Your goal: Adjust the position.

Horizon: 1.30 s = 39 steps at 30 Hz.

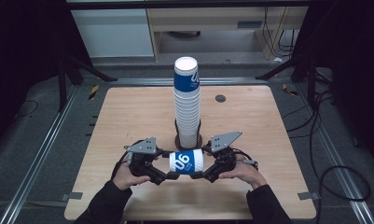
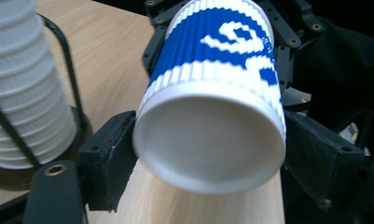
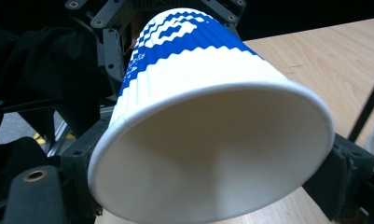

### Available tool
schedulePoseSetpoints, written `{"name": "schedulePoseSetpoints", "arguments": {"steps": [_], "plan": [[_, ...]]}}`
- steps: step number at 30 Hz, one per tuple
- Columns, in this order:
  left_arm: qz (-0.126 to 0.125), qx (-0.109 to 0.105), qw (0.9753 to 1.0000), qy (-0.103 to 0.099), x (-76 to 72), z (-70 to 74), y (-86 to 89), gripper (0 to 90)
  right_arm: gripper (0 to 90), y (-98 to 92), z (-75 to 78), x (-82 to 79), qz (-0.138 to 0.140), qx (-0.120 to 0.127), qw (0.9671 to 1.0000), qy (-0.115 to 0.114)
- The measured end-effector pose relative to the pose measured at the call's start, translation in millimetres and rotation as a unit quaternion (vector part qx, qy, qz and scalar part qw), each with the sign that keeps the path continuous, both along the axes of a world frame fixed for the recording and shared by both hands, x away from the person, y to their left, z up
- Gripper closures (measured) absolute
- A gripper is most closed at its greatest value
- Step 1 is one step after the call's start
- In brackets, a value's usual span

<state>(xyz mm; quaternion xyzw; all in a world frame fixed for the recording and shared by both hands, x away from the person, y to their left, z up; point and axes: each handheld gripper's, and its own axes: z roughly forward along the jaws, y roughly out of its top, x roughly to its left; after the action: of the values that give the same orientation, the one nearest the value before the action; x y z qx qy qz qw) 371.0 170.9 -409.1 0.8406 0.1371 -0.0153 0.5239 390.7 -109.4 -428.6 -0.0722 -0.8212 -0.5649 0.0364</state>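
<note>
cup: ribbed paper, blue-and-white, tapered, lying sideways
left gripper: fingers clamped on cup base
right gripper: fingers clamped on cup rim
tabletop: pale wood, rounded corners

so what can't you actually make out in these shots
- Holder base under the cup stack: hidden by the stack, high view.
- Print on the held cup: too small in the high view, cut short by the cup's curve in both gripper views.
- Left gripper and right gripper contact with the cup: hidden by the cup's ends.

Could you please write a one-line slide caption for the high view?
Both grippers, left and right, hold one blue-and-white cup sideways before the cup stack.
</note>
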Motion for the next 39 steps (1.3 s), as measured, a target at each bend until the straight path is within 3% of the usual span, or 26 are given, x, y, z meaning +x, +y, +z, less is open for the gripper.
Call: {"name": "schedulePoseSetpoints", "arguments": {"steps": [6, 12, 17, 19, 21, 24, 30, 37, 39], "plan": [[0.012, 0.045, 0.9989, -0.012, 3.4, 0.8, 7.6, 15.8, 15.4, -7.5, 3.6, 0.9, -0.02, -0.024, 0.9994, -0.016], [0.014, 0.097, 0.9949, -0.024, 5.6, -8.7, 3.1, 15.5, 15.2, -1.9, -3.7, 0.8, -0.028, -0.084, 0.9955, -0.034], [-0.006, 0.146, 0.9888, -0.031, 3.4, -19.1, -8.8, 15.3, 15.2, 8.0, -11.8, -1.0, -0.02, -0.128, 0.9908, -0.039], [-0.016, 0.169, 0.9847, -0.038, 1.4, -23.3, -14.6, 15.3, 15.2, 12.8, -14.6, -2.2, -0.013, -0.141, 0.9892, -0.039], [-0.024, 0.182, 0.9822, -0.039, -0.2, -26.9, -18.9, 15.5, 15.2, 17.3, -16.9, -3.8, -0.006, -0.152, 0.9874, -0.042], [-0.033, 0.195, 0.9794, -0.041, -1.6, -30.3, -23.2, 16.6, 15.2, 22.1, -19.6, -5.7, 0.004, -0.164, 0.9855, -0.042], [-0.043, 0.203, 0.9773, -0.04, -3.7, -34.5, -27.5, 23.7, 15.2, 29.1, -22.3, -8.7, 0.017, -0.174, 0.9836, -0.045], [-0.046, 0.201, 0.9778, -0.034, -2.5, -35.2, -27.2, 27.6, 15.0, 28.9, -22.2, -8.6, 0.016, -0.176, 0.9831, -0.046], [-0.044, 0.196, 0.9791, -0.035, -1.9, -35.0, -26.7, 27.6, 14.0, 28.6, -22.1, -8.2, 0.015, -0.174, 0.9835, -0.047]]}}
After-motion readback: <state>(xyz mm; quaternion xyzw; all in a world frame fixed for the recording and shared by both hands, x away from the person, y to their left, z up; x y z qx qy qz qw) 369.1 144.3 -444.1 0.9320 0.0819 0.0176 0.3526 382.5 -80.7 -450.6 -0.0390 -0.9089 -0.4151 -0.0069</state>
